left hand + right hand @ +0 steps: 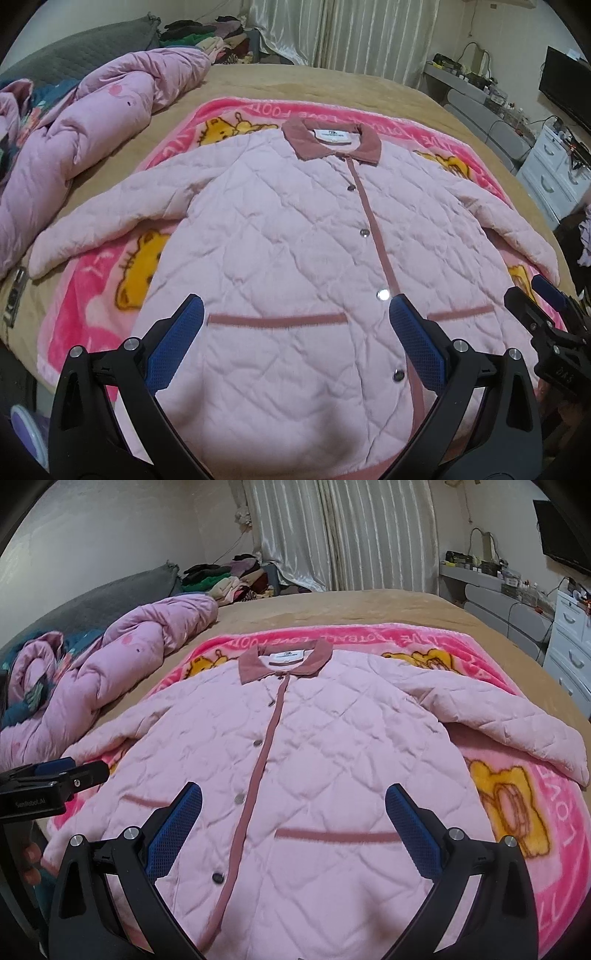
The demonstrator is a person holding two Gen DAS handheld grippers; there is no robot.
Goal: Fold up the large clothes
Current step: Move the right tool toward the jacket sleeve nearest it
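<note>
A pale pink quilted jacket point(288, 236) point(332, 746) lies flat and face up on a bright pink cartoon blanket point(92, 295) point(535, 812), buttoned, collar at the far end, both sleeves spread outward. My left gripper point(295, 306) hovers open above the jacket's lower left pocket area, nothing between its blue pads. My right gripper point(293, 794) also stands open, over the lower front near the right pocket trim. The right gripper point(543, 295) shows at the right edge of the left wrist view; the left gripper point(62, 771) shows at the left edge of the right wrist view.
A rumpled lilac quilt point(74, 147) point(110, 672) lies on the bed's left side. The tan bedspread point(314, 85) point(369, 605) extends to the far edge. Piled clothes point(229, 576) sit beyond the bed, white drawers point(569, 642) and a cluttered desk point(476, 85) at right.
</note>
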